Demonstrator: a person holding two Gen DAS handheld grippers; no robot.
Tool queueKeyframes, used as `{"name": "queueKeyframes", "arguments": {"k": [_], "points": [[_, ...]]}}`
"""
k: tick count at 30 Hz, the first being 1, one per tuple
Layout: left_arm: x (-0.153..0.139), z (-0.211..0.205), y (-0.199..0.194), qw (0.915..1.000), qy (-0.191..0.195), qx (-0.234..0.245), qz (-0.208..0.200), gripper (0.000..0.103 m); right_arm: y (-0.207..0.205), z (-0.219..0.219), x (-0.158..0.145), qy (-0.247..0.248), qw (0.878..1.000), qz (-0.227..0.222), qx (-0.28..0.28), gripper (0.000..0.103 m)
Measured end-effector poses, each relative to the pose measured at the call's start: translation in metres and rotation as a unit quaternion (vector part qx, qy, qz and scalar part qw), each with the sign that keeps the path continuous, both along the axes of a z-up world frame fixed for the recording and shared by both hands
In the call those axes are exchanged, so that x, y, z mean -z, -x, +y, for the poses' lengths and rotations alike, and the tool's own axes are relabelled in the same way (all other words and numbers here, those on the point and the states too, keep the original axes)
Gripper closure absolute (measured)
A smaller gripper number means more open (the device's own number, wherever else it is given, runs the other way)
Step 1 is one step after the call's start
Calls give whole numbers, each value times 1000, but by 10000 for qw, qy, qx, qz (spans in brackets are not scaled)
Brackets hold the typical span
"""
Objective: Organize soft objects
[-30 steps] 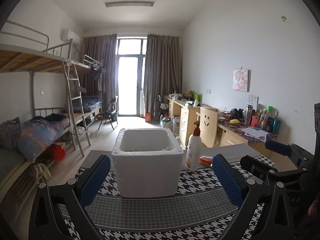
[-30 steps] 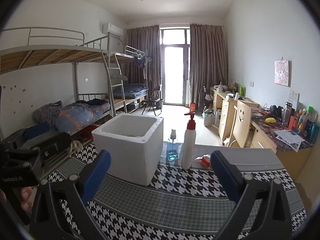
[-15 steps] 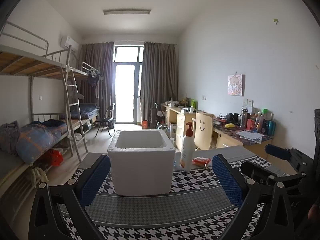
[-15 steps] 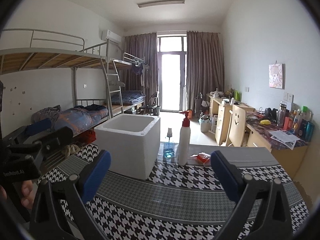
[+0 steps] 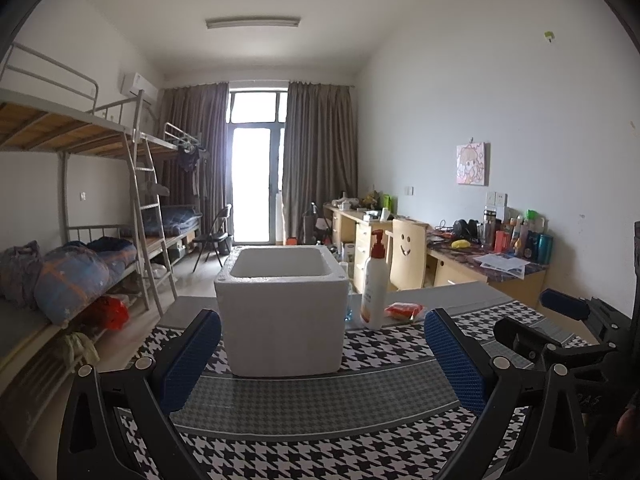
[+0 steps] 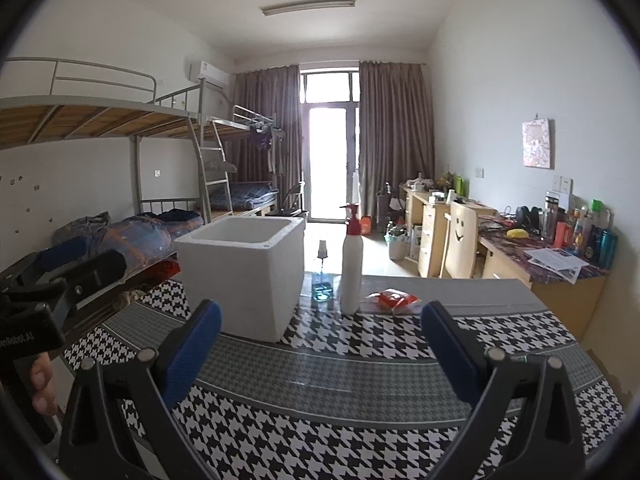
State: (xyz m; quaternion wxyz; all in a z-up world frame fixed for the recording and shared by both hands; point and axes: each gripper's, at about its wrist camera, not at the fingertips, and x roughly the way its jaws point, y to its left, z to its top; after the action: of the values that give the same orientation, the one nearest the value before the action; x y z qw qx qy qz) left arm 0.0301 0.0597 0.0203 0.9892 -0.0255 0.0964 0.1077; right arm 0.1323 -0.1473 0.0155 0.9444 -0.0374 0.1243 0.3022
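The only soft thing in sight is a red-and-orange packet [image 6: 394, 299], lying flat on the houndstooth tablecloth [image 6: 360, 432] at the far side of the table, just right of a white pump bottle [image 6: 351, 266] with a red head. Left of the bottle stands a small glass bottle of blue liquid [image 6: 322, 282], and beyond that a white foam box [image 5: 280, 312], open at the top and probably where the packet belongs. The right gripper [image 6: 320, 354] hovers over the near edge of the cloth with its blue-padded fingers spread wide and nothing between them; the left gripper [image 5: 322, 354] is likewise spread and empty, facing the box. The risk lies in the approach — the tall, narrow pump bottle stands just beside the packet, and a wide-spread finger sweeping in could knock it over, perhaps into the glass bottle. A shallow pinch may also slip off the flat wrapper.
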Motion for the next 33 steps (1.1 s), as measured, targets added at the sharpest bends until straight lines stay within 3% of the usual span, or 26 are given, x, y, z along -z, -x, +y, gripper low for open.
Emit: {"name": "queueKeyframes", "arguments": {"k": [33], "points": [[14, -2, 2, 9999, -42, -42, 159, 1, 2, -11, 18, 56, 9993, 112, 361, 2]]}}
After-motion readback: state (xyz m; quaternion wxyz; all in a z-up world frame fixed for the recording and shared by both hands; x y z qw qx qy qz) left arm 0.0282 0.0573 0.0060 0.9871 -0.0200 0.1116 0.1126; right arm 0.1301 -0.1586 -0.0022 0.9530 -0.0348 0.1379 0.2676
